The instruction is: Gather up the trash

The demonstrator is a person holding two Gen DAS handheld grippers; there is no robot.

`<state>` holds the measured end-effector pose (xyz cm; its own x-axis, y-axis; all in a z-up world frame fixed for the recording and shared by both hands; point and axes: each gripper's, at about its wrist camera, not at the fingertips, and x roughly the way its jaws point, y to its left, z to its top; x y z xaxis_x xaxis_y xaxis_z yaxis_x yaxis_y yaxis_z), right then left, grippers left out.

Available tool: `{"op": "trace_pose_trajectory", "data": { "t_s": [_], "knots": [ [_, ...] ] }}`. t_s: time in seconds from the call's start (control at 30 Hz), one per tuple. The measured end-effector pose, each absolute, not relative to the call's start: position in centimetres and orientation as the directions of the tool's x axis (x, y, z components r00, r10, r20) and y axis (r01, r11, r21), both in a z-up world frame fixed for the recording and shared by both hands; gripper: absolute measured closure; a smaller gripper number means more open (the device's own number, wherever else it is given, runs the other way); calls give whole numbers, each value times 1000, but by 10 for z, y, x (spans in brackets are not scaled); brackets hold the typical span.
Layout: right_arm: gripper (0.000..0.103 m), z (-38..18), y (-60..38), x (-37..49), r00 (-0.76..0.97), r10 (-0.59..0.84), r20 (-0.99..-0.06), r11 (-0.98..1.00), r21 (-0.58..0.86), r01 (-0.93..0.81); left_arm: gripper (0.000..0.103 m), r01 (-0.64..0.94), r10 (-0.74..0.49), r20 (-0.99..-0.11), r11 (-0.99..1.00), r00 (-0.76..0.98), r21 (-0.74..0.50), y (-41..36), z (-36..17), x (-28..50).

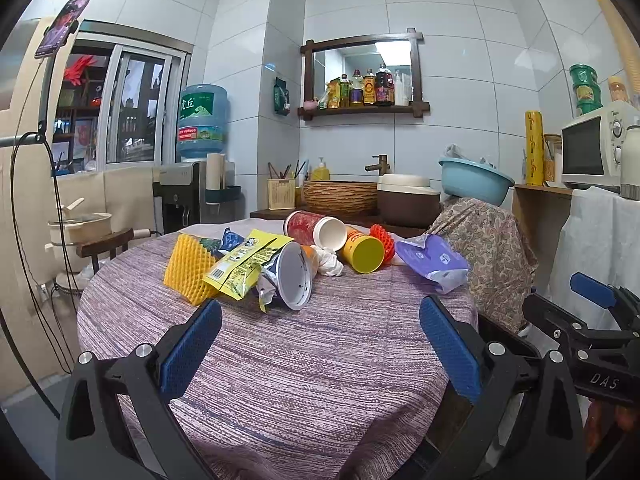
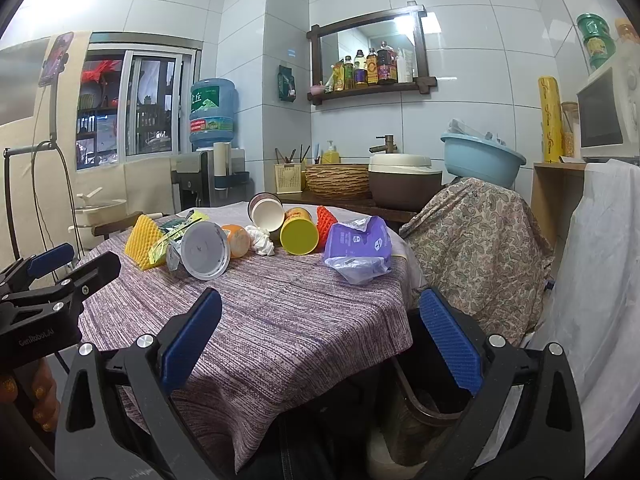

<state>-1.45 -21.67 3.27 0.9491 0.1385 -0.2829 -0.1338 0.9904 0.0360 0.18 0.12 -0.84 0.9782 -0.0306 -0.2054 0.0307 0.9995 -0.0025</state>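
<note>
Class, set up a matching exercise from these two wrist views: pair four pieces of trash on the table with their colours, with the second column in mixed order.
Things:
1. foam fruit net at the pile's left end
2. crumpled plastic bag at the pile's right end
3. crumpled tissue in the middle
4. tipped cup with its open mouth facing the camera

Colours:
A. white
B. yellow inside and out
C. purple
D. yellow-orange

Pairs: 1-D, 2-C, 3-A, 4-B
</note>
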Motion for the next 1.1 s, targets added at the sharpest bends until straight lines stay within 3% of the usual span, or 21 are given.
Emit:
{"op": "trace_pose_trajectory", "data": {
  "t_s": [1.1],
  "knots": [
    [5,30,-218,-11,945,145,-294,989,43,-139,5,30,-30,-208,1000,978,-2,1,-9,2]
  ]
}}
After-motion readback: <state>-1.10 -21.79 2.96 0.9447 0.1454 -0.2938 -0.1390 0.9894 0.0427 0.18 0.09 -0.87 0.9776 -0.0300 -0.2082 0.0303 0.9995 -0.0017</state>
